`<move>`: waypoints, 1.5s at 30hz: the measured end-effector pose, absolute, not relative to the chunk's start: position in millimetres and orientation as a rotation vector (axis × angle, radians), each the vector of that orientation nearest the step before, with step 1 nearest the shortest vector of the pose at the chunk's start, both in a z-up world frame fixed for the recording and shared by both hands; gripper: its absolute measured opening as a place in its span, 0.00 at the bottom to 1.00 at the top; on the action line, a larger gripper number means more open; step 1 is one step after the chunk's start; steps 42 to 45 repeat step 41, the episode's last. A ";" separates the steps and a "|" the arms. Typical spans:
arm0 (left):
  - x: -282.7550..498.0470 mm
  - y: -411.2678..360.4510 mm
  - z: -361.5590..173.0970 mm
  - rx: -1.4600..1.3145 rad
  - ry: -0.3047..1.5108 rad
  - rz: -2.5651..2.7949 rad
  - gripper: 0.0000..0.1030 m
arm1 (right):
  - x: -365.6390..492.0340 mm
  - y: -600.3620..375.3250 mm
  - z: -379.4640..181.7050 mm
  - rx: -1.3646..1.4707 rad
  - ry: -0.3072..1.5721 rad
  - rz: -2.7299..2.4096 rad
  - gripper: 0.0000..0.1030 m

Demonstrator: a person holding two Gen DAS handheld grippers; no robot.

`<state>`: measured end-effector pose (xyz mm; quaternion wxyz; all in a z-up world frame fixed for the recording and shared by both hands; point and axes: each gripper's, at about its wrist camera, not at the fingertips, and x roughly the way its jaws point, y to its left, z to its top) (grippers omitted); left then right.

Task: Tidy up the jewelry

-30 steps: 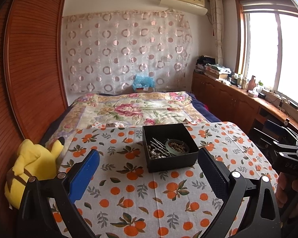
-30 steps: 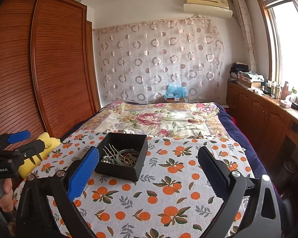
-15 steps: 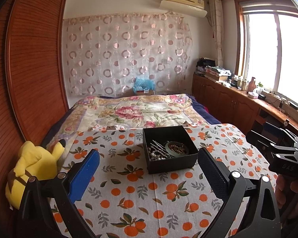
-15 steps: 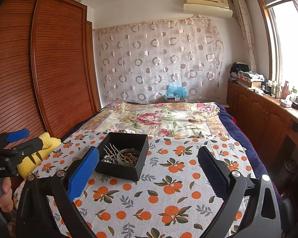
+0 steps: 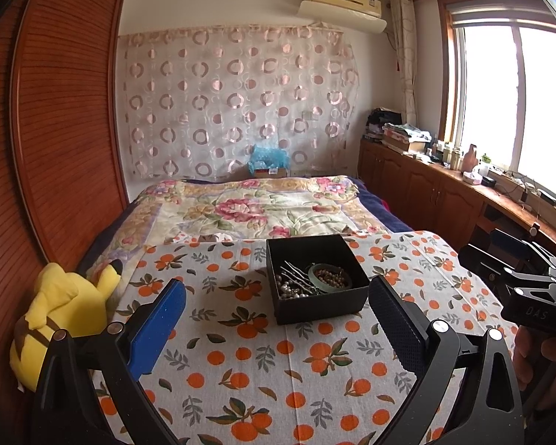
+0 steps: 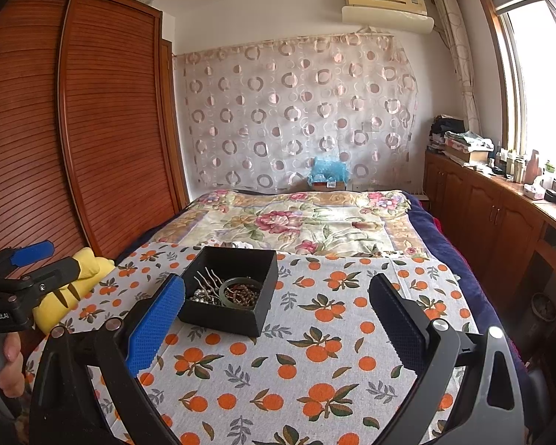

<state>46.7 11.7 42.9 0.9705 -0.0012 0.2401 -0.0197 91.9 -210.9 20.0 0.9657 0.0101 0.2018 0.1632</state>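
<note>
Presently, one black open-top box (image 5: 317, 278) sits on the orange-print cloth (image 5: 270, 371) spread over the near end of the bed, holding one green bangle (image 5: 330, 276), one strand of brown beads (image 6: 245, 293) lying inside that bangle, one cluster of silver beads (image 5: 291, 291) and several silver hairpins (image 5: 296, 276); the pin count cannot be fixed where they overlap. Two grippers are present. The left gripper (image 5: 276, 328) hovers short of the box with fingers spread wide and nothing between them. The right gripper (image 6: 276, 328) likewise hangs over the cloth with fingers wide apart, its blue pad (image 6: 155, 324) crossing the box's near left corner in the right wrist view. One yellow plush toy (image 5: 63, 315) lies at the cloth's left edge against the wooden wardrobe (image 5: 55, 129), partly cut off by the left gripper in the right wrist view. Beyond lie a floral quilt (image 5: 259, 209), a circle-patterned curtain (image 5: 237, 104), a wall air conditioner (image 5: 343, 7) and a cluttered window counter (image 5: 463, 178).
</note>
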 end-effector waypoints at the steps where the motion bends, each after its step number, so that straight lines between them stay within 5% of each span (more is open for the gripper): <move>1: 47.0 10.9 42.9 -0.003 0.486 -0.039 0.92 | 91.7 -210.7 19.2 0.021 0.409 0.330 0.97; 45: 45.2 15.3 44.4 -0.010 0.484 -0.038 0.92 | 91.6 -211.4 17.9 0.024 0.410 0.330 0.97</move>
